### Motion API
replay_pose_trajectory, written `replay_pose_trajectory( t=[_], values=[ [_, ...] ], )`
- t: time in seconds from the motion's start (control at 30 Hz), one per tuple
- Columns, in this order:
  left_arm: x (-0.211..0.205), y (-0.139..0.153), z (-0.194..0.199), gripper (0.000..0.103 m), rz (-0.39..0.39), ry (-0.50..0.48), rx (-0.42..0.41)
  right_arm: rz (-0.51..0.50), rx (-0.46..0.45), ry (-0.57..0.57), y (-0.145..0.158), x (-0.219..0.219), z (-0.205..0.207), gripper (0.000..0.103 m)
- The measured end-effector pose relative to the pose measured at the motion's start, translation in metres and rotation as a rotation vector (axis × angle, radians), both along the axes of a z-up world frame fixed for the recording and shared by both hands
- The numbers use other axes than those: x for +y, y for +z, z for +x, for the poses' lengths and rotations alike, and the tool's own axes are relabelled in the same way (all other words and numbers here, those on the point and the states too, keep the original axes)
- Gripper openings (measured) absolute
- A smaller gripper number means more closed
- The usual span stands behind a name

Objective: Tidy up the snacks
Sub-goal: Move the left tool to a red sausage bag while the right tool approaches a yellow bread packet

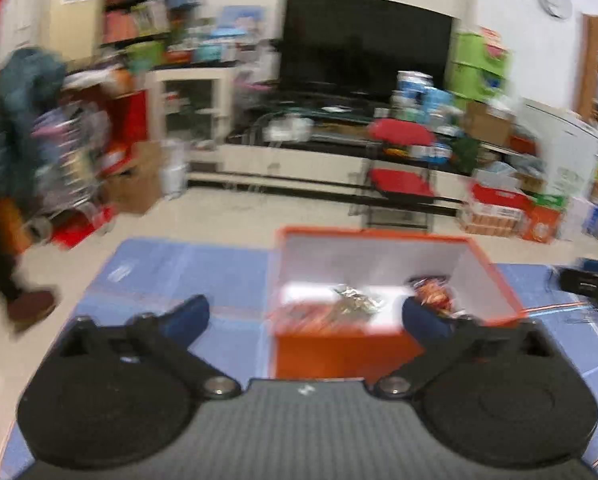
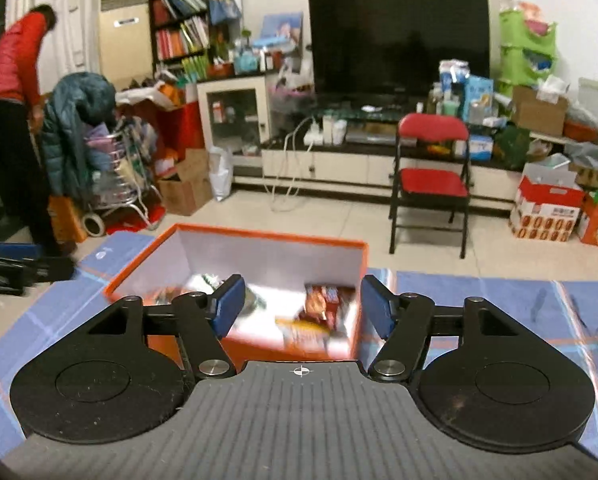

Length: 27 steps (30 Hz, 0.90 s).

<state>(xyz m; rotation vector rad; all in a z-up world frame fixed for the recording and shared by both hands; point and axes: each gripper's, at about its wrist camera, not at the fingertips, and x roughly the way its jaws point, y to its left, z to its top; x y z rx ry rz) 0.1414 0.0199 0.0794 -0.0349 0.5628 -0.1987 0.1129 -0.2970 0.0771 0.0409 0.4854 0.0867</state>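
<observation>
An orange box with a white inside stands on a blue checked mat. Inside it lie a silver foil packet and an orange-red snack bag. My left gripper is wide open just before the box, with nothing between its blue pads. In the right wrist view the same orange box holds red and orange snack packets and a silver packet. My right gripper hangs open over the box's near edge, pads apart and touching nothing.
Beyond the mat lies a tiled floor with a red folding chair, a TV stand and cardboard boxes at right. A person in a red jacket bends at far left by a laden cart.
</observation>
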Motion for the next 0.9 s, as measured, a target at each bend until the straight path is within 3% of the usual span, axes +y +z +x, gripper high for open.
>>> replay_pose_trajectory(
  t=[0.1, 0.2, 0.27, 0.33, 0.47, 0.6, 0.77, 0.9],
  values=[
    [0.029, -0.021, -0.042, 0.102, 0.024, 0.075, 0.031, 0.040, -0.005, -0.022, -0.020, -0.005, -0.054, 0.058],
    [0.048, -0.050, -0.074, 0.102, -0.004, 0.196, 0.109, 0.063, 0.006, -0.070, -0.046, 0.003, -0.095, 0.058],
    [0.053, -0.069, -0.091, 0.102, -0.016, 0.304, 0.157, 0.024, 0.000, -0.070, -0.058, 0.016, -0.111, 0.058],
    [0.052, -0.081, -0.103, 0.102, -0.034, 0.345, 0.181, -0.067, -0.013, -0.066, -0.066, 0.030, -0.117, 0.059],
    [0.029, -0.092, -0.118, 0.102, 0.032, 0.407, 0.159, -0.168, -0.021, -0.073, -0.081, 0.025, -0.101, 0.060],
    [0.022, -0.102, -0.124, 0.102, 0.051, 0.440, 0.174, -0.056, 0.072, 0.006, -0.101, -0.005, -0.075, 0.059],
    [0.030, -0.105, -0.120, 0.102, 0.020, 0.524, 0.186, -0.050, 0.078, 0.060, -0.113, -0.016, -0.051, 0.060],
    [0.033, -0.112, -0.117, 0.102, -0.004, 0.579, 0.232, -0.011, 0.127, 0.072, -0.129, -0.016, -0.029, 0.069]
  ],
)
